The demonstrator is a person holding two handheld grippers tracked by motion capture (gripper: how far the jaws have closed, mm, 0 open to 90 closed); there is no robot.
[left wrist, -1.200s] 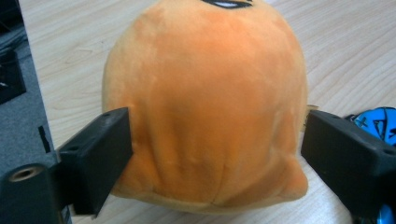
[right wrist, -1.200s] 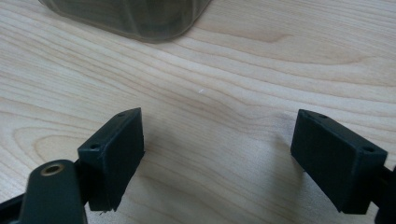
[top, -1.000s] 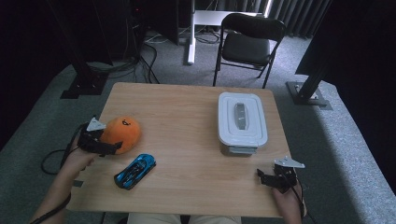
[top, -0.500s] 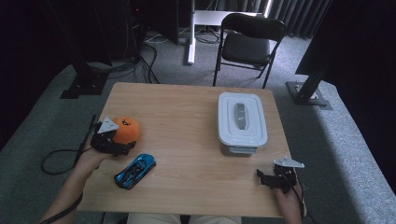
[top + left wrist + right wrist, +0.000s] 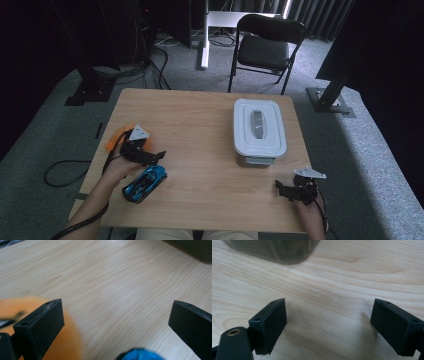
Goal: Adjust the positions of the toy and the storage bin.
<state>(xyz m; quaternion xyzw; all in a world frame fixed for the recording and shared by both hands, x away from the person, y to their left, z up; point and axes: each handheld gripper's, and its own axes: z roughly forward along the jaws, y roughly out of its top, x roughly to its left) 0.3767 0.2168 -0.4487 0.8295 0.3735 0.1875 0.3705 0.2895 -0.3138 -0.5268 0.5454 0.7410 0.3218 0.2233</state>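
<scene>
Just below the wide-open left claw (image 5: 150,156) sits the blue toy car (image 5: 144,183), orange plush (image 5: 60,350) behind it, so I'd drop straight down and square up across the car's sides before squeezing.

From the high view I see just a sliver of the orange toy (image 5: 114,139) at the table's left edge, most of it behind the left hand-held gripper (image 5: 150,156). In the left gripper view it is a featureless orange blur (image 5: 67,340) (no face or markings I can read), and the blue car (image 5: 140,355) is cut off by the bottom edge. In the right gripper view the container's (image 5: 274,250) corner is cropped at the top and out of focus.
</scene>
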